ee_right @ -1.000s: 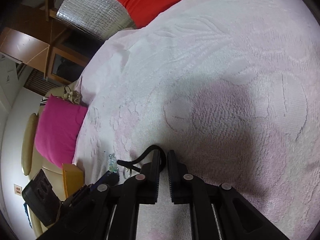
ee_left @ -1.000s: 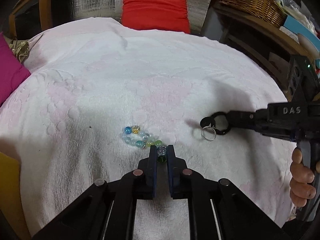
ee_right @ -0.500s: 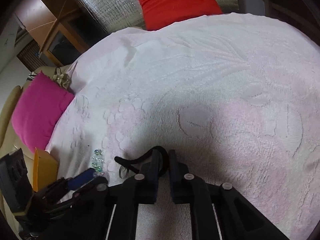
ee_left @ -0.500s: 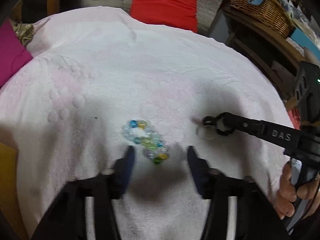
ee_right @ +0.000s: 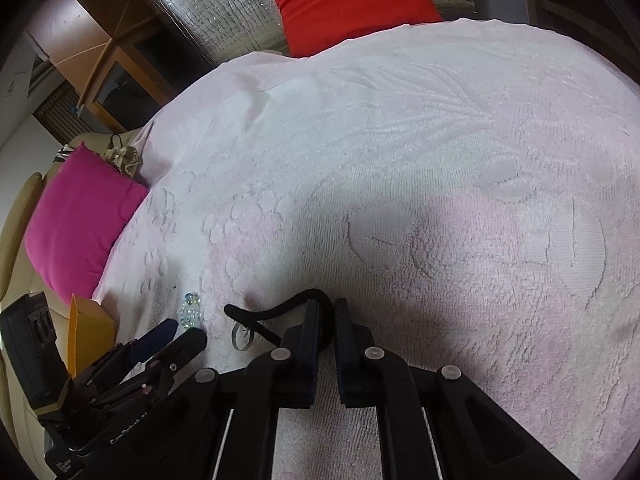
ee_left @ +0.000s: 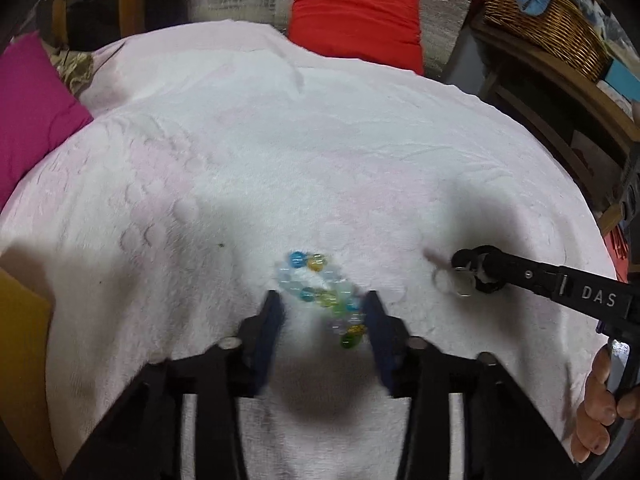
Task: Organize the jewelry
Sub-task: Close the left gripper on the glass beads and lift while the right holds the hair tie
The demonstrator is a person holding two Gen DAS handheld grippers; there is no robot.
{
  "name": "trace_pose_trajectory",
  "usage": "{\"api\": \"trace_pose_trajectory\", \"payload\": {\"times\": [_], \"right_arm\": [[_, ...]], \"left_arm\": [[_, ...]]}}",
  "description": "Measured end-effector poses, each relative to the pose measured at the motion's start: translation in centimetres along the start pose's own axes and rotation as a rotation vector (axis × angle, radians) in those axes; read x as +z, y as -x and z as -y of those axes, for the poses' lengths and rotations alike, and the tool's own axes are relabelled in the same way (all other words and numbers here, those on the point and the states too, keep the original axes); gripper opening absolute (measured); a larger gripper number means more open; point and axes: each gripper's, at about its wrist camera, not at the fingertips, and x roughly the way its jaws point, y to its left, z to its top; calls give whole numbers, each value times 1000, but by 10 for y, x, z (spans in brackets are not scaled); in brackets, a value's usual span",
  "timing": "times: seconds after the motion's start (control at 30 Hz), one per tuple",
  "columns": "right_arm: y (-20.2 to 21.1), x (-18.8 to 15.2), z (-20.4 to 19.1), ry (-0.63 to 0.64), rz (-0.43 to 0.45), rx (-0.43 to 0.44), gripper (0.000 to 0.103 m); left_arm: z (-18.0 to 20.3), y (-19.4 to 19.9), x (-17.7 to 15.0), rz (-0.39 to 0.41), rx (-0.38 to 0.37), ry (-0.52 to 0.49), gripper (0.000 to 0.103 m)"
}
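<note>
A bracelet of blue, yellow and green glass beads [ee_left: 320, 296] lies on the pink-white towel [ee_left: 280, 160]. It sits between the blue-padded fingers of my left gripper [ee_left: 322, 302], whose jaws are closing; the beads lie nearer the right finger, and no pad clearly presses on them. My right gripper [ee_right: 326, 306] is shut on a black cord [ee_right: 276, 312], and a silver ring [ee_right: 242, 336] hangs from the cord down to the towel. In the left wrist view the right gripper [ee_left: 476, 270] reaches in from the right with the cord loop and the ring [ee_left: 460, 286] at its tip.
A red cushion [ee_left: 356, 16] stands at the far end of the towel and a magenta cushion [ee_left: 28, 108] at the left. A wicker basket [ee_left: 548, 20] sits on a wooden shelf at the right. A yellow edge [ee_left: 16, 320] shows at the lower left. A hand [ee_left: 600, 400] holds the right gripper's handle.
My left gripper let go of the bead it pinched, opened wide and has narrowed again. The bracelet dropped onto the towel. The right gripper shifted slightly and rolled, still holding the cord.
</note>
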Motion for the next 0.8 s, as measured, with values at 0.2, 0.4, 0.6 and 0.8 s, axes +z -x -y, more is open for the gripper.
{"api": "trace_pose_trajectory", "payload": {"times": [0.2, 0.4, 0.6, 0.8], "right_arm": [[1, -4, 1, 6, -2, 9, 9], [2, -5, 0, 14, 5, 12, 9], [5, -6, 0, 17, 22, 23, 8], [8, -8, -7, 32, 31, 29, 8]], "left_arm": [[23, 4, -1, 31, 80, -89, 10], [36, 12, 1, 82, 149, -133, 10], [37, 29, 2, 136, 190, -162, 10], [34, 39, 1, 151, 198, -160, 10]]}}
